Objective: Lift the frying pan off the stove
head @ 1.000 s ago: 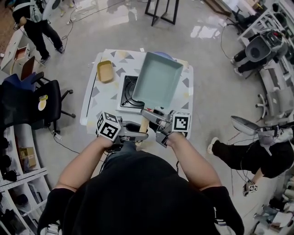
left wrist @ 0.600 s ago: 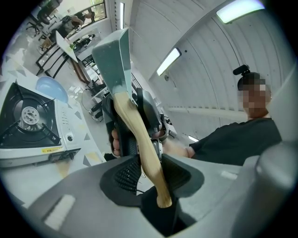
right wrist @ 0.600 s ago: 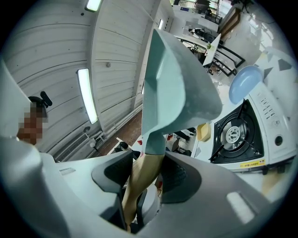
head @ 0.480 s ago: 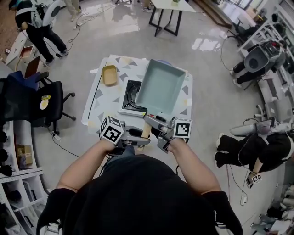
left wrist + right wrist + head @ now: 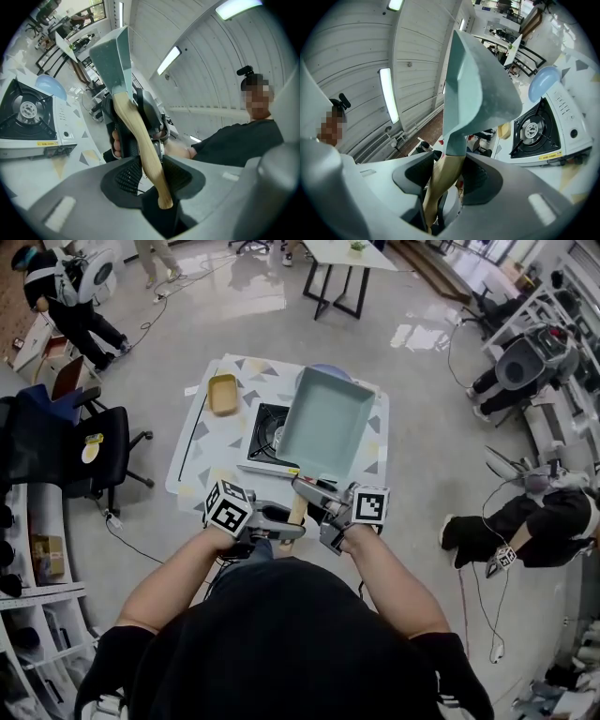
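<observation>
I am gripping the frying pan point(image 5: 323, 423) by its wooden handle point(image 5: 296, 510) with both tools. My left tool point(image 5: 292, 529) is coming in from the left and closing on the near end of the handle. My right tool point(image 5: 305, 489) is coming in from the right and clamping the handle farther along, close to where it joins the pan body. In each gripper view the handle is sitting between the two pads with the pads pressing on it. The pale green, square pan is hanging in the air with its handle toward me, clear of the portable gas stove point(image 5: 265, 432), whose burner is lying bare below and to the pan's left. The stove is resting on the patterned desk point(image 5: 211, 451). A yellow dish point(image 5: 223, 393) is lying at the far left of the desk, and a pale blue plate point(image 5: 323, 371) is peeking out beyond the pan's far edge.
</observation>
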Demonstrator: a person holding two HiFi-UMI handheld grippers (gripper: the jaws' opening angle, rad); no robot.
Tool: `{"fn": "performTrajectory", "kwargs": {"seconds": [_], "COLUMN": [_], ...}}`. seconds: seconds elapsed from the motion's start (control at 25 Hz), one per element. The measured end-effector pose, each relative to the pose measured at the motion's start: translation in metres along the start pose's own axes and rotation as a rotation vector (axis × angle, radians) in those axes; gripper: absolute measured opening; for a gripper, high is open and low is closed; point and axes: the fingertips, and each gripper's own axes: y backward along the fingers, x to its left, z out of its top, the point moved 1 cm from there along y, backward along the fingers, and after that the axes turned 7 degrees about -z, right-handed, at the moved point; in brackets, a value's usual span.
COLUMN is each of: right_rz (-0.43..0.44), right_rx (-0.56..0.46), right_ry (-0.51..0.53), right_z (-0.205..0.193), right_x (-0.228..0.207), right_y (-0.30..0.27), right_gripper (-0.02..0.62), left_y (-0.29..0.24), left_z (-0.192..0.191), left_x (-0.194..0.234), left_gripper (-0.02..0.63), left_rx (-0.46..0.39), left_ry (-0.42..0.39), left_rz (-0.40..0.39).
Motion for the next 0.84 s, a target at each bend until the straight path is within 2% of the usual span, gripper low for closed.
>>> {"fn": "performTrajectory", "kwargs": {"seconds": [0.84], "right_rz": [-0.002], "right_rx": [0.004], "right_ry": [-0.006], "right_z": [-0.015], "right_x": [-0.001], "right_y": [0.012], "right_gripper": [0.212], "left_y": [-0.012], "left_z": [-0.017], "left_x": [-0.003], "left_gripper": [0.146], "left_rx": [0.013], "left_ry": [0.015], "left_rz": [0.002]}}
